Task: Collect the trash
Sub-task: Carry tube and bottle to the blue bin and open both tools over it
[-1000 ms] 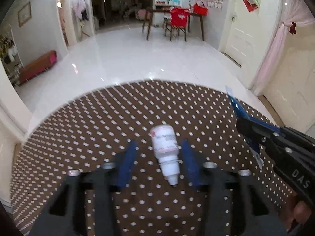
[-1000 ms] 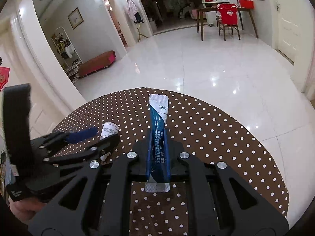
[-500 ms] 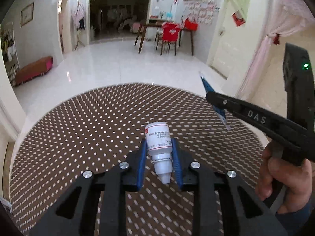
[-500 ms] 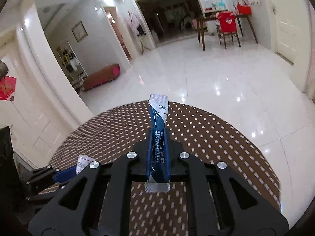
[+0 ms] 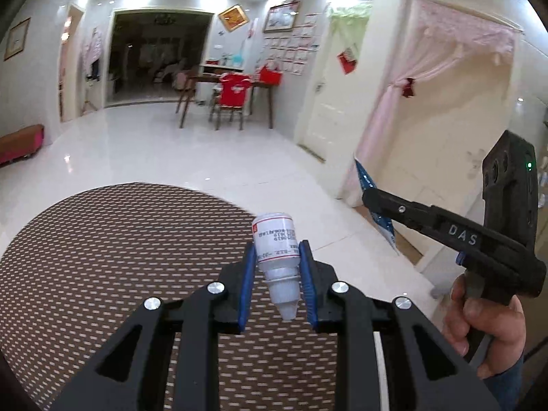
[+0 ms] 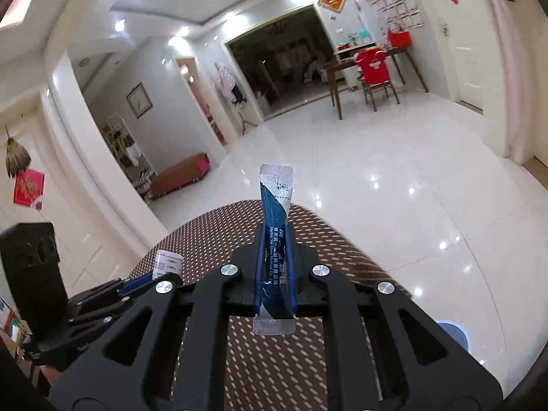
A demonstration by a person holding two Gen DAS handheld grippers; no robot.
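round brown surface (image 5: 102, 257) with white dots across lower left of left wrist view, and along lower centre of right wrist view (image 6: 335, 239). glossy white floor (image 5: 171, 150) beyond it, filling middle of both views.

left tool (image 5: 276, 286) at lower centre of left wrist view, pinching small white bottle (image 5: 275, 243) between blue pads, nozzle pointing back toward the camera, label end tilted up and away, lifted clear of the surface. same bottle (image 6: 166, 263) peeking out at lower left of right wrist view.

right tool (image 6: 275, 274) at lower centre of right wrist view, pressed together on blue and silver sachet (image 6: 275, 202), standing upright, top end above the pads, crimped end below. same sachet (image 5: 371, 190) at right of left wrist view, with a hand (image 5: 486, 322) on the handle at lower right.
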